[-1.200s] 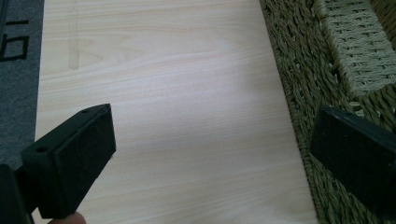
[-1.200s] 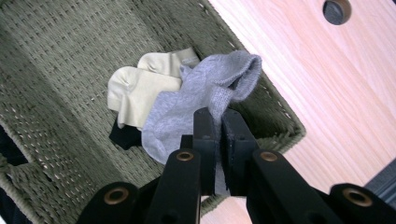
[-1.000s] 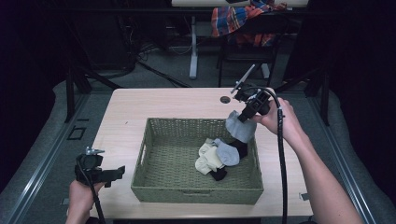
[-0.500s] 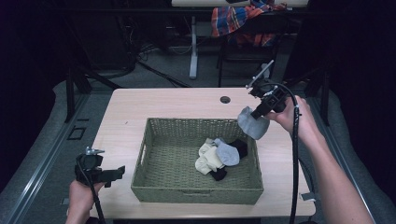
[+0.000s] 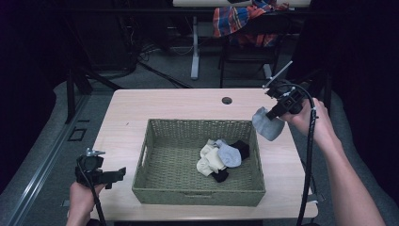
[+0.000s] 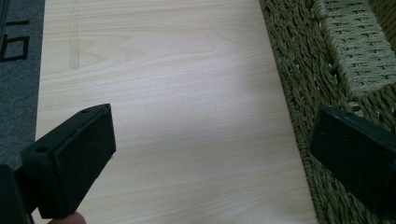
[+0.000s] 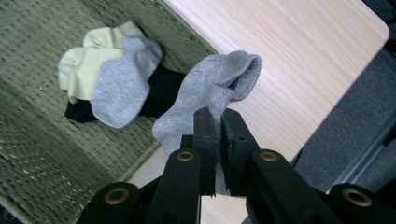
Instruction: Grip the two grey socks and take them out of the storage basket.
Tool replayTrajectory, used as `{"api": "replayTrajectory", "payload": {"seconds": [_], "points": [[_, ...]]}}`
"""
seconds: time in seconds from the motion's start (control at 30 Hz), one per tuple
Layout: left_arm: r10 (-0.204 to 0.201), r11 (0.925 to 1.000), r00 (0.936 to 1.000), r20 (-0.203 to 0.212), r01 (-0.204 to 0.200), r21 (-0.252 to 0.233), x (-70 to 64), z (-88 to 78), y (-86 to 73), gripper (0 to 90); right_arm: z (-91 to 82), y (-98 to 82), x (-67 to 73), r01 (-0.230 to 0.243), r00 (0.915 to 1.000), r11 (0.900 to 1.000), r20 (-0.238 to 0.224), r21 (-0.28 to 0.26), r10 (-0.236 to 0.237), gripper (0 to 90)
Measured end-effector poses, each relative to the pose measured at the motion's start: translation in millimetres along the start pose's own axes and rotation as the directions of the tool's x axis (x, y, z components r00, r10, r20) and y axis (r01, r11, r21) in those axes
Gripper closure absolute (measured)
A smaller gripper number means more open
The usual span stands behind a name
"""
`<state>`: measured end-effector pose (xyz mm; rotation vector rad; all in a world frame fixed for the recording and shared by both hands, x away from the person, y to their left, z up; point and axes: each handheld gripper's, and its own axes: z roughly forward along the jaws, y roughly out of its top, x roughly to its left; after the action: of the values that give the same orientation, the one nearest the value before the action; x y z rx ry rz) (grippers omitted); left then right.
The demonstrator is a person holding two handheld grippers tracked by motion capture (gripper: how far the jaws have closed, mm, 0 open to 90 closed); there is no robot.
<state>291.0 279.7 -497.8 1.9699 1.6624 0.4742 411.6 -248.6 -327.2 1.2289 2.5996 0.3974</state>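
Observation:
A grey sock (image 5: 267,124) (image 7: 210,93) hangs from my right gripper (image 5: 273,114) (image 7: 217,122), which is shut on it just past the right rim of the woven basket (image 5: 146,153) (image 7: 32,154), above the table. Inside the basket lies a small pile: a second grey sock (image 5: 229,154) (image 7: 123,84), pale yellow socks (image 5: 209,160) (image 7: 86,60) and black socks (image 5: 240,148) (image 7: 161,93). My left gripper (image 5: 110,175) (image 6: 210,154) is open near the table's front left corner, beside the basket's left wall (image 6: 303,93), with nothing between its fingers.
The light wood table (image 5: 179,103) has a round cable hole (image 5: 227,100) behind the basket. Bare tabletop lies left and right of the basket. A chair with a plaid cloth (image 5: 240,19) stands beyond the table's far edge.
My right gripper has carried the grey sock up out of the basket and to the right, past its right rim. The left gripper has not moved.

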Motion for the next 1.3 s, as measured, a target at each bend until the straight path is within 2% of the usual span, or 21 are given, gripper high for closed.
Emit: {"api": "replayTrajectory", "payload": {"seconds": [0.1, 0.27, 0.4, 0.43, 0.53, 0.73, 0.93, 1.03, 1.07, 1.2, 1.3], "points": [[-0.001, 1.0000, 1.0000, 0.000, 0.001, 0.000, 0.1, 0.1, 0.0, 0.7, -0.7, -3.6, -3.9, -0.008, 1.0000, 1.000, 0.005, 0.003, 0.008, 85.9], [-0.001, 1.0000, 1.0000, -0.002, 0.001, 0.001, 0.0, 0.1, 0.0, 0.7, 2.7, -16.4, -15.4, -0.040, 0.9981, 0.999, 0.048, 0.023, 0.039, 85.9], [-0.003, 1.0000, 1.0000, -0.002, 0.003, 0.000, 0.0, 0.0, -0.1, 0.7, 5.9, -23.9, -21.9, -0.063, 0.9968, 0.998, 0.051, 0.023, 0.062, 85.9], [-0.003, 1.0000, 1.0000, -0.002, 0.003, 0.000, 0.1, 0.0, -0.1, 0.7, 9.4, -29.2, -25.6, -0.082, 0.9949, 0.996, 0.061, 0.021, 0.080, 85.9], [-0.003, 1.0000, 1.0000, -0.003, 0.003, 0.001, 0.1, -0.1, -0.2, 0.7, 14.9, -37.7, -31.1, -0.102, 0.9936, 0.995, 0.050, 0.016, 0.101, 85.9], [-0.005, 1.0000, 1.0000, -0.005, 0.005, 0.002, 0.3, 0.0, -0.2, 0.7, 32.6, -52.5, -37.6, -0.139, 0.9879, 0.990, 0.074, 0.035, 0.137, 85.9], [-0.005, 1.0000, 1.0000, -0.005, 0.005, 0.002, 0.5, -0.2, -0.4, 0.7, 51.0, -63.3, -38.9, -0.171, 0.9841, 0.985, 0.054, 0.031, 0.169, 85.8], [-0.004, 1.0000, 1.0000, -0.004, 0.004, 0.006, 1.1, -0.4, -0.4, 0.7, 57.7, -65.7, -38.8, -0.174, 0.9831, 0.984, 0.066, 0.034, 0.171, 85.8], [-0.006, 1.0000, 1.0000, -0.006, 0.006, 0.004, 1.0, 0.0, -0.5, 0.7, 64.4, -68.0, -38.7, -0.182, 0.9803, 0.982, 0.087, 0.047, 0.177, 85.8], [-0.004, 1.0000, 1.0000, -0.005, 0.004, 0.006, 1.0, -0.5, -0.4, 0.7, 81.1, -73.5, -39.7, -0.194, 0.9791, 0.979, 0.075, 0.056, 0.189, 85.8], [-0.003, 1.0000, 1.0000, -0.006, 0.003, 0.003, 0.6, -0.1, -0.4, 0.7, 94.0, -76.2, -40.5, -0.196, 0.9800, 0.977, 0.053, 0.087, 0.191, 85.8]]}}
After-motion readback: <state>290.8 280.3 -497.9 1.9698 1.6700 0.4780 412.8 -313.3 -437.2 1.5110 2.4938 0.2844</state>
